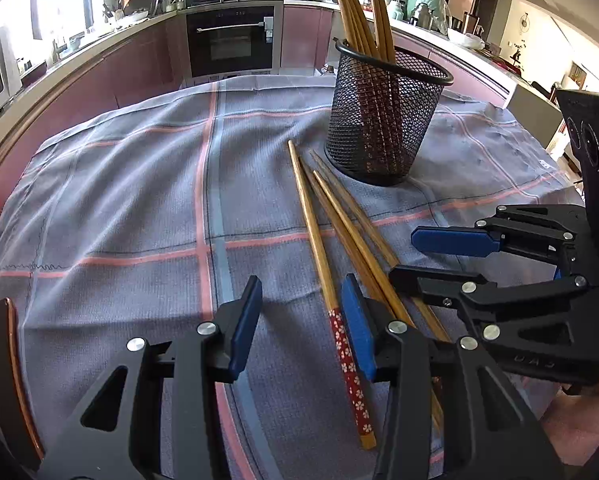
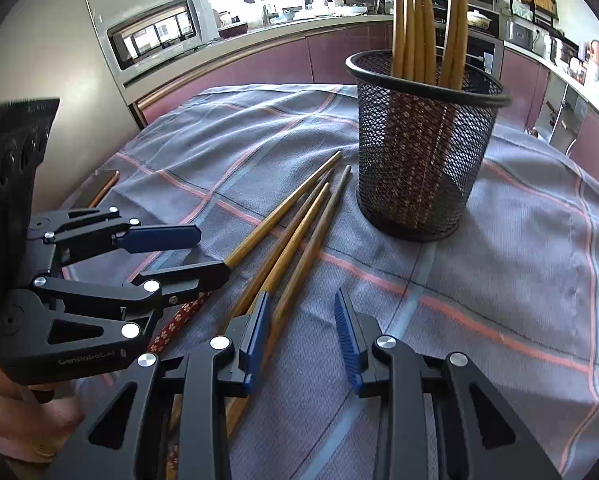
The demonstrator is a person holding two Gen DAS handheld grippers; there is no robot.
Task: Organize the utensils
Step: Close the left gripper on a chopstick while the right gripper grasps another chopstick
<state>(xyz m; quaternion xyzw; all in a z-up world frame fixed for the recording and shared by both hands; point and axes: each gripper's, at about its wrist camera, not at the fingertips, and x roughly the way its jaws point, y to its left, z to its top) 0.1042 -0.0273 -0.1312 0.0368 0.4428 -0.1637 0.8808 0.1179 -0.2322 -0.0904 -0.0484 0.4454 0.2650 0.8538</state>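
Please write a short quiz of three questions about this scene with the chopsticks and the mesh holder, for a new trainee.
1. True or false: the black mesh holder already has chopsticks standing in it.
2. The loose chopsticks lie on what? A) a bare wooden table B) a grey checked cloth C) a metal tray
3. What pattern marks the thick end of the chopstick nearest the left gripper?

Key:
1. True.
2. B, the grey checked cloth.
3. Red with small white flowers.
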